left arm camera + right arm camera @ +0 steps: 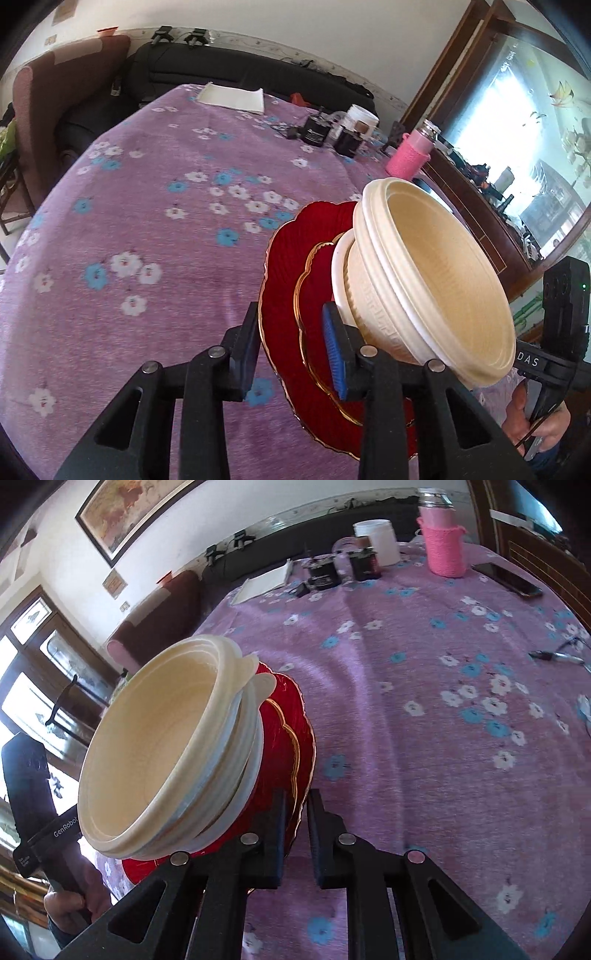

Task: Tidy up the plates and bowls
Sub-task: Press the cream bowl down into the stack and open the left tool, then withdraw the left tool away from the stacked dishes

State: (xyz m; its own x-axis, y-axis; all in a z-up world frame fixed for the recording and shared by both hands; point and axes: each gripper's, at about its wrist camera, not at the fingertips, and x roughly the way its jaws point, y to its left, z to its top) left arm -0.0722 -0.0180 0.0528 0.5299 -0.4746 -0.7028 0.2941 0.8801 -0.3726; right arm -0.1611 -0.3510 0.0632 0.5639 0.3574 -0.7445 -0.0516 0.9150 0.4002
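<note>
Both claws clamp opposite edges of the red plates (291,295), left gripper (291,354) and right gripper (295,834), holding them tilted above the purple tablecloth (155,221), so the stacked bowls (436,280) may slide off.

Glossy red plates (288,258), ribbed cream bowls (436,273)
</note>
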